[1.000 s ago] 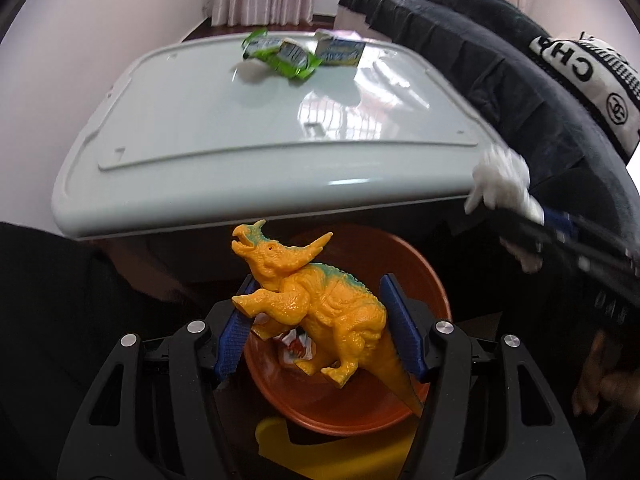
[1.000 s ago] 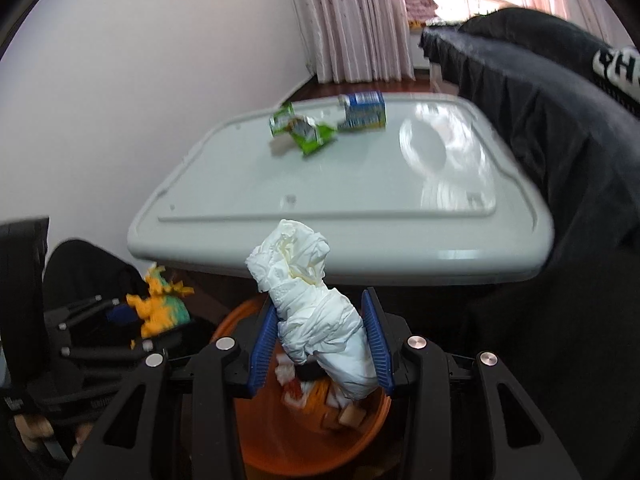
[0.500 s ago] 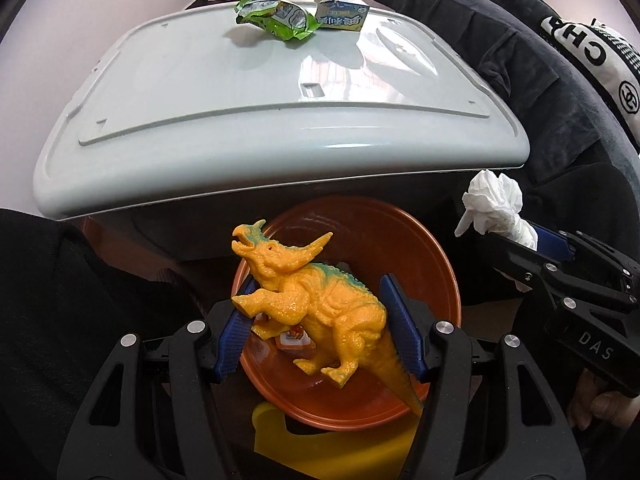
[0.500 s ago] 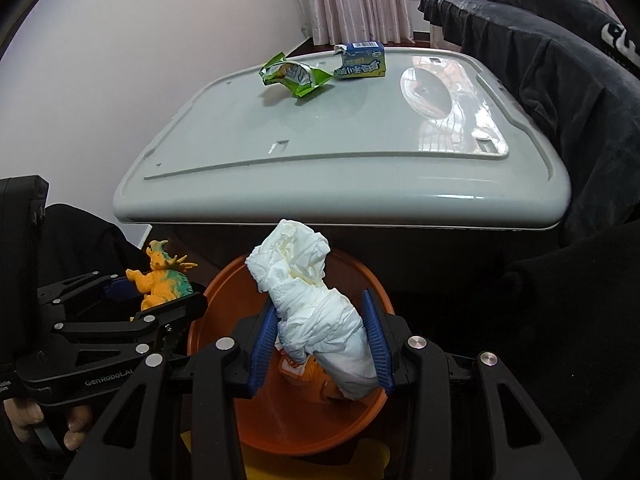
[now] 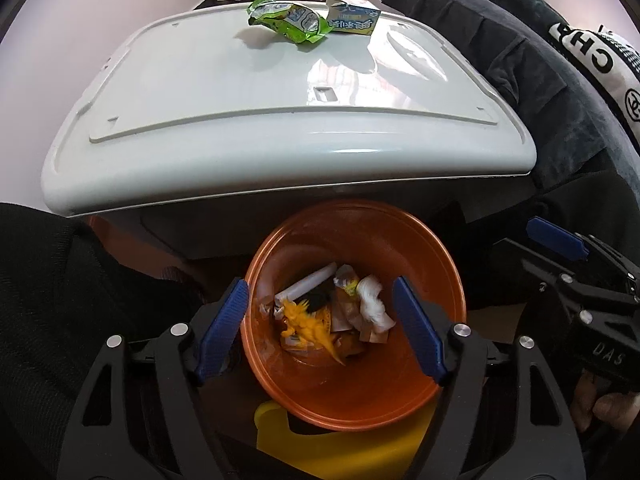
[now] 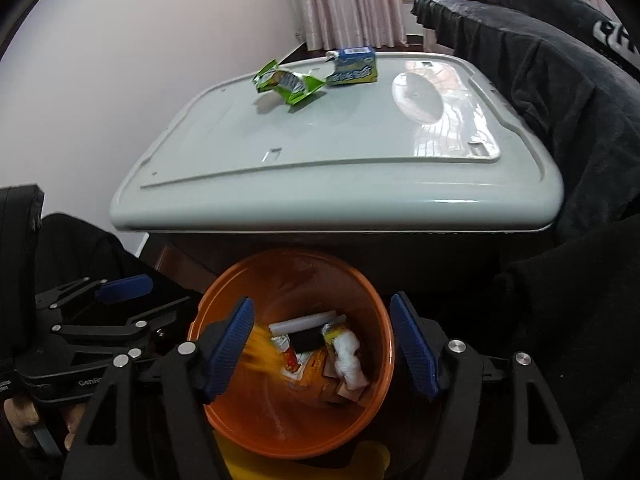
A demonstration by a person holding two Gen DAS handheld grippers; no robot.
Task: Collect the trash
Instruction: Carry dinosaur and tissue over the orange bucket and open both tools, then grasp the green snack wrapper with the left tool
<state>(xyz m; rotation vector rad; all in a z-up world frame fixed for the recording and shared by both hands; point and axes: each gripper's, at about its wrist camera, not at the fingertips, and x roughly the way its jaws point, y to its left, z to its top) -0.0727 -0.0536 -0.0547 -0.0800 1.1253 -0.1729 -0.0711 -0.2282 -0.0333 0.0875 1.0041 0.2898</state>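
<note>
1. The orange bin (image 5: pixel 436 264) is round, smooth plastic, tapering to its base. It stands on the floor just below the near edge of the bench (image 5: pixel 224 128).
2. The bench top is a pale, glossy moulded panel with rounded corners and a raised rim.
3. In the bin lie a yellow toy dinosaur (image 5: pixel 306 322) with a bumpy hide, a crumpled white tissue (image 5: pixel 374 304), a white paper roll (image 5: pixel 306 286) and scraps of printed wrapper.
4. The left tongs (image 5: pixel 320 330) hang over the bin, ribbed blue pads opening, nothing between them. In the right wrist view the dinosaur is a yellow blur (image 6: pixel 260 346).
5. The right tongs (image 6: pixel 322 346) are also opening and empty above the bin.
6. At the bench's far edge lie a crinkled green wrapper (image 5: pixel 286 22) and a small blue-and-yellow carton (image 5: pixel 352 18), just beside each other; their print is unreadable.
7. "DAS" and "GenRo" show on the black tong frames; "CH" shows on the dark cloth (image 5: pixel 520 60) along the bench's right side.
8. The bench's middle lies bare.
</note>
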